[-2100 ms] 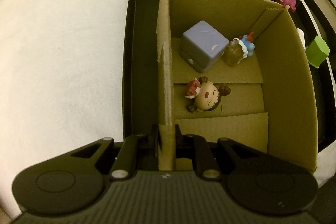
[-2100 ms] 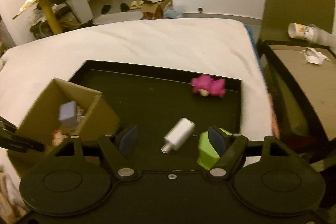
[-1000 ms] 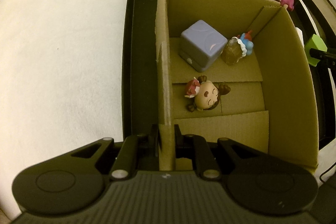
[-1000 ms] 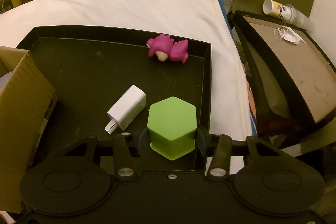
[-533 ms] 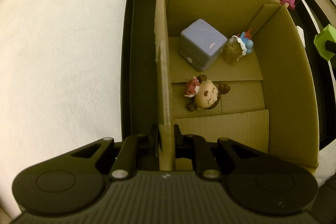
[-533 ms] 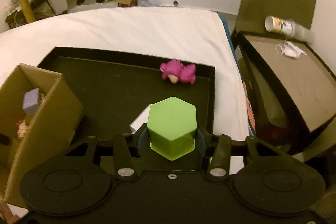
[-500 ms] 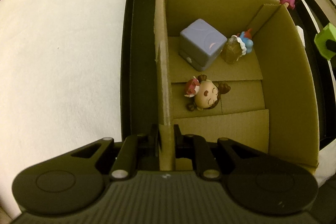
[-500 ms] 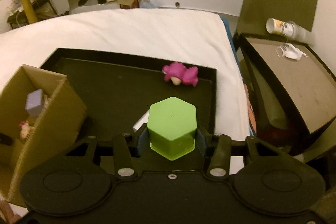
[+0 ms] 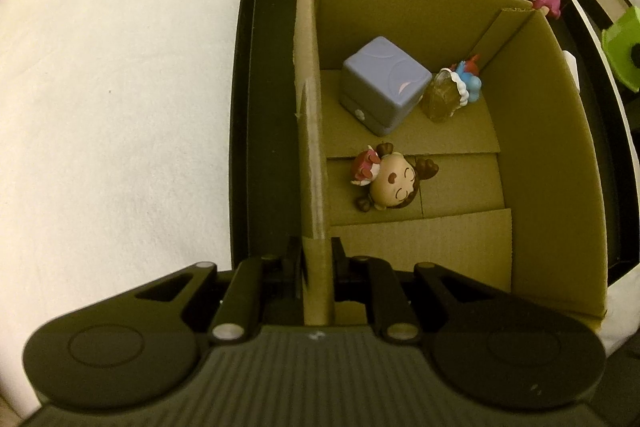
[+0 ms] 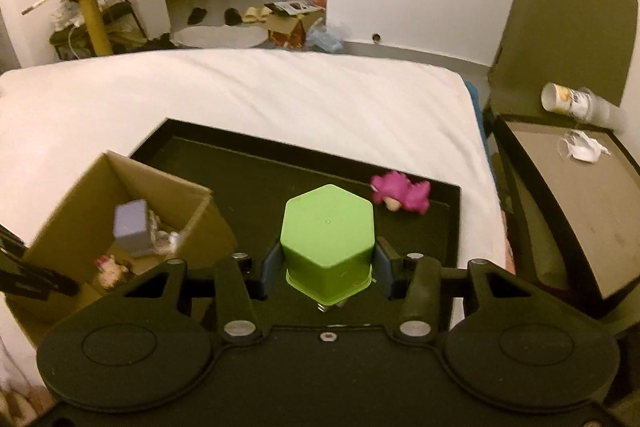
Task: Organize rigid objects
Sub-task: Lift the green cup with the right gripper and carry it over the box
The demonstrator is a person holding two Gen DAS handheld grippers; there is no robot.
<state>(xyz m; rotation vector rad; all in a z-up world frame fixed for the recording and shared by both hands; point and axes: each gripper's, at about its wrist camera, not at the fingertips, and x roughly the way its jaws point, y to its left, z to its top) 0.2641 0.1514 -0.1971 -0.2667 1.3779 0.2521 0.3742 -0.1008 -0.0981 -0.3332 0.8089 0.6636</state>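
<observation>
We see the right gripper (image 10: 327,269) clamped on the sides of the green hexagonal cup (image 10: 328,239), which it holds above the black tray (image 10: 256,153) with a pink toy (image 10: 402,195) lying near the tray's far rim. The left gripper (image 9: 317,263), pointing down, is pinched tight on the left wall of the cardboard box (image 9: 556,155) that stands in the tray. Inside the box we find a purple cube (image 9: 385,90), a small blue-and-amber figure (image 9: 454,91) just beside it, and a doll (image 9: 390,183) lying on the floor flaps.
</observation>
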